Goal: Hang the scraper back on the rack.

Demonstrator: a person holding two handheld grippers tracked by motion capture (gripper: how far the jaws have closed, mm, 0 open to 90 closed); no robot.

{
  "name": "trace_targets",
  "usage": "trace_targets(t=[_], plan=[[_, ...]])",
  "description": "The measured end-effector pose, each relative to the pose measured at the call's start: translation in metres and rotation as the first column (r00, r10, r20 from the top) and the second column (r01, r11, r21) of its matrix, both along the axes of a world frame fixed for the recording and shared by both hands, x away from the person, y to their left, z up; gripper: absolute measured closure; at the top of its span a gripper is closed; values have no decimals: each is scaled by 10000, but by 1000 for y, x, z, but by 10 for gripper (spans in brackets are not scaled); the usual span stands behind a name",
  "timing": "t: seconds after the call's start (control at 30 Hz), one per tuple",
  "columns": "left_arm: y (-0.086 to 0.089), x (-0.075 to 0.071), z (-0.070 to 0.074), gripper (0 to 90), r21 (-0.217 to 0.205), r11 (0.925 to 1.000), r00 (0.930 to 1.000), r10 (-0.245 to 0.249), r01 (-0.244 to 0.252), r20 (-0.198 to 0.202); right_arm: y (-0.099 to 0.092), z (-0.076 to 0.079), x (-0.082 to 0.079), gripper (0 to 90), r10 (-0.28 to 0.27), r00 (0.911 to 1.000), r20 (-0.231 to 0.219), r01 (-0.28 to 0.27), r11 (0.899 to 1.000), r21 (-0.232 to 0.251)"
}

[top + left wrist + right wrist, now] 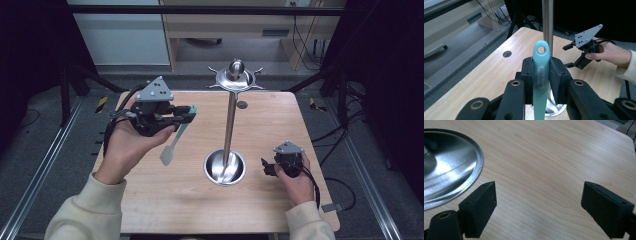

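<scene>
As the left gripper [186, 114] lifts a teal spatula [176, 139] above the surface [165, 195], its fingers grasp the handle.
The left gripper view shows the handle's hanging hole [541, 49] lined up with the stand's pole [547, 22], likely for hooking; the right gripper [266, 167], fingers [480, 206] released and empty, rests by the stand's base [451, 170].

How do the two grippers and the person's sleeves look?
Both the left gripper and the right gripper are black, each with a grey three-cornered plate on top that has small holes. The jaw links show brass-coloured rivets. A black cable trails from each. The sleeves are cream-coloured.
</scene>
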State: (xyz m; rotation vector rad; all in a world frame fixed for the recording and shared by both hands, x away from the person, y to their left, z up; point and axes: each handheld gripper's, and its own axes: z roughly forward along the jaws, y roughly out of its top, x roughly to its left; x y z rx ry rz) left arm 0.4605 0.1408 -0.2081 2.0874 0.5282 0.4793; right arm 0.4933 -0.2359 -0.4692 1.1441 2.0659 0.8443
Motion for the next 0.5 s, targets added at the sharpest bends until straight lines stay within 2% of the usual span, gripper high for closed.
trace_targets(t=[0.1, 0.17, 0.27, 0.37, 0.5], plan=[[0, 0, 1, 745, -103, 9999, 10000, -12, 12, 7, 0, 0, 0, 159, 91, 9999, -50, -92, 10000, -25], [0, 0, 1, 745, -173, 9998, 10000, -11, 11, 28, 1, 0, 0, 124, 61, 10000, 26, -61, 10000, -47], [0, 0, 2, 745, -230, 9997, 10000, 6, -5, 5, 0, 1, -1, 124, -51, 9999, 93, 50, 10000, 32], [-1, 1, 4, 745, -304, 9995, 10000, -19, 20, 41, -1, 0, 0, 134, -49, 10000, -35, 49, 10000, 69], [-2, 0, 6, 745, -411, 9991, 9999, -35, 39, 96, 0, 2, -1, 153, 3, 10000, 20, -3, 10000, 71]])
